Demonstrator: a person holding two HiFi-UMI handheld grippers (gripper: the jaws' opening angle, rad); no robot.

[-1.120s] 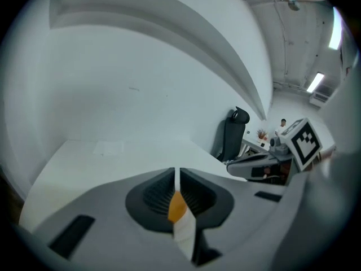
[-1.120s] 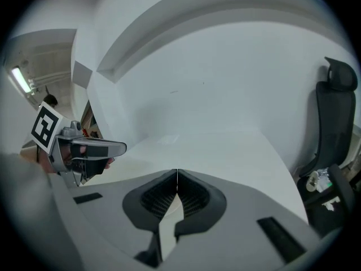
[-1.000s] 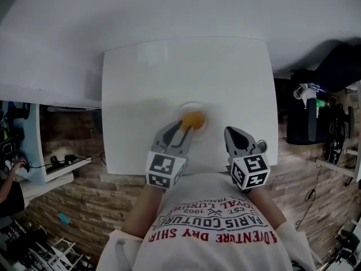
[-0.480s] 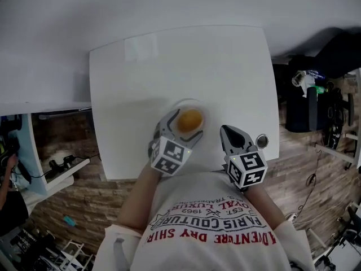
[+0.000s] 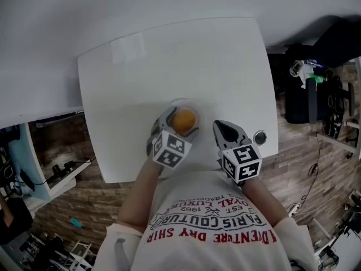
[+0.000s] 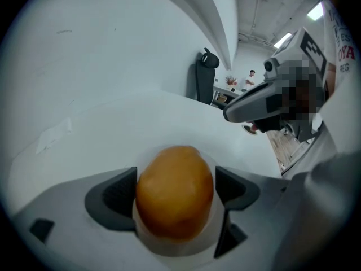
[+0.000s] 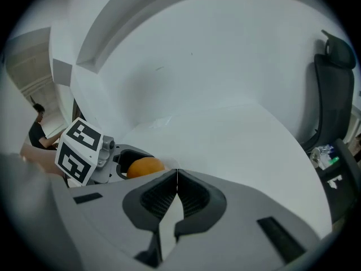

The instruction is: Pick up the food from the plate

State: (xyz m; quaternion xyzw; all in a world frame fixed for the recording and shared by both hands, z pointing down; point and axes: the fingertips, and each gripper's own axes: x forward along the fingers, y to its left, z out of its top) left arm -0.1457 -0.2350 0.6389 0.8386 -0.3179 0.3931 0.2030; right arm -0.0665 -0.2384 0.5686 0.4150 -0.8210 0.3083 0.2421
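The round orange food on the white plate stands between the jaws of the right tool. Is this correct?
No, it is the left tool: its open jaws flank the orange food on the white plate, as the left gripper view shows.

Lighting: bright, even, from overhead; ceiling strip lights (image 6: 284, 39) glare in left gripper view. Tabletop (image 5: 169, 72): white, near washed out, faint shadows. Food (image 6: 175, 193): slightly soft, dull sheen. Edges: heavy fisheye bending, dark vignetted corners.

Plate (image 6: 176, 247) mostly hidden beneath the food (image 6: 175, 191) (only its rim shows).
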